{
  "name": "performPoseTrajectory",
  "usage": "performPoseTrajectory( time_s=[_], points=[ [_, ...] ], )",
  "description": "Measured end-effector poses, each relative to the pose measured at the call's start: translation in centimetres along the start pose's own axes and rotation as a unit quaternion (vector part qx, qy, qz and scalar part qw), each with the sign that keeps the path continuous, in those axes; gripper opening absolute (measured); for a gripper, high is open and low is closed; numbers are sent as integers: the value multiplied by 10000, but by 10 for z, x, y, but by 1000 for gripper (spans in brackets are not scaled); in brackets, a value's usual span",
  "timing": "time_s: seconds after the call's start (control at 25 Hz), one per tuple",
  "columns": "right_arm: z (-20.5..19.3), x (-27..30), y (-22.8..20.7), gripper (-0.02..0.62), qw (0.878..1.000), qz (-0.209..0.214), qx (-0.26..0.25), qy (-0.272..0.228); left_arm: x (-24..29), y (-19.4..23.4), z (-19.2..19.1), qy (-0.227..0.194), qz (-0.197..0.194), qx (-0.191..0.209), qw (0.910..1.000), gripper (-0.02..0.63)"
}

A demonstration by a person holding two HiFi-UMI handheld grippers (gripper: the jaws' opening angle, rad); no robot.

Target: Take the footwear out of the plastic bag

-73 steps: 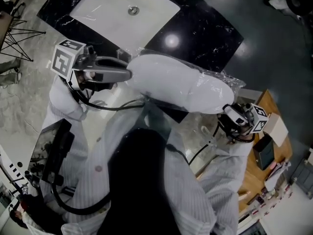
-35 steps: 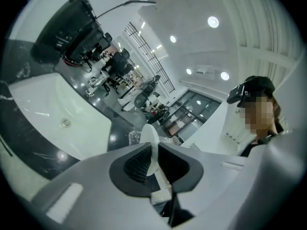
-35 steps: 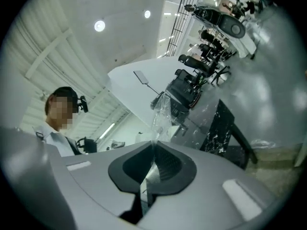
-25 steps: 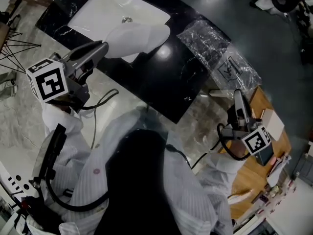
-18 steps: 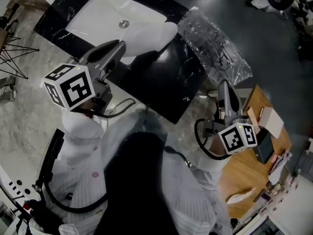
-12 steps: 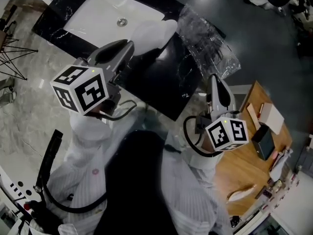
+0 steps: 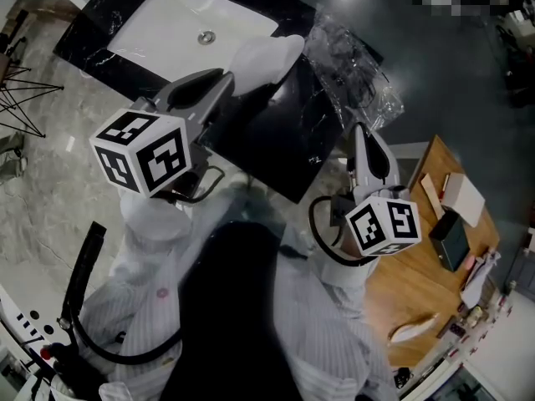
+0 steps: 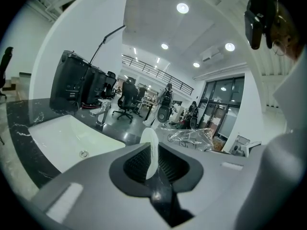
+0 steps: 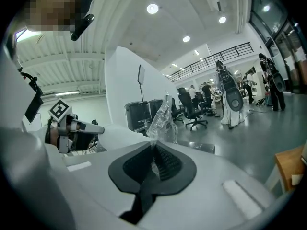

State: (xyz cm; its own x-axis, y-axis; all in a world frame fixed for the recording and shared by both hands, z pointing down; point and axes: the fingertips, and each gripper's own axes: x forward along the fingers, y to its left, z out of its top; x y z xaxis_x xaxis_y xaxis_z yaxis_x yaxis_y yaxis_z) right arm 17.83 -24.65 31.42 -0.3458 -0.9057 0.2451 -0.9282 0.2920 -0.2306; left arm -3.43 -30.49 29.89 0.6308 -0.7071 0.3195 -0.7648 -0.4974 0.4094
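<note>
A white slipper (image 7: 266, 55) hangs over the edge of the sink (image 7: 167, 32), clear of the bag. My left gripper (image 7: 227, 80) is shut on its near edge. In the left gripper view the slipper (image 8: 150, 147) shows as a thin white rim pinched between the ribbed pads of the left gripper (image 8: 151, 163). The crumpled clear plastic bag (image 7: 351, 61) hangs empty to the right of the slipper, over the black counter's far corner. My right gripper (image 7: 358, 130) is shut on its lower edge. The right gripper view has the bag (image 9: 162, 121) rising from the closed jaws of the right gripper (image 9: 154, 161).
A black marble counter (image 7: 276, 132) holds the white sink, with a faucet (image 8: 101, 115) behind it. A wooden table (image 7: 426, 257) with small items stands at the right. Grey stone floor lies at the left. The left gripper's marker cube (image 9: 58, 110) shows in the right gripper view.
The slipper was inside the bag, held between both grippers; now it is out. Over the last second both grippers rose toward the camera and the bag swung left, closer to the slipper.
</note>
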Motion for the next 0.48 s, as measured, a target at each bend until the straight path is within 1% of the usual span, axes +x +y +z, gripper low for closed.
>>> performPoseTrajectory(
  time_s=[0.48],
  points=[
    [2,0,-1,14,9999,86,31,-48,0,-1,-3,59,22,5,10000,46]
  ],
)
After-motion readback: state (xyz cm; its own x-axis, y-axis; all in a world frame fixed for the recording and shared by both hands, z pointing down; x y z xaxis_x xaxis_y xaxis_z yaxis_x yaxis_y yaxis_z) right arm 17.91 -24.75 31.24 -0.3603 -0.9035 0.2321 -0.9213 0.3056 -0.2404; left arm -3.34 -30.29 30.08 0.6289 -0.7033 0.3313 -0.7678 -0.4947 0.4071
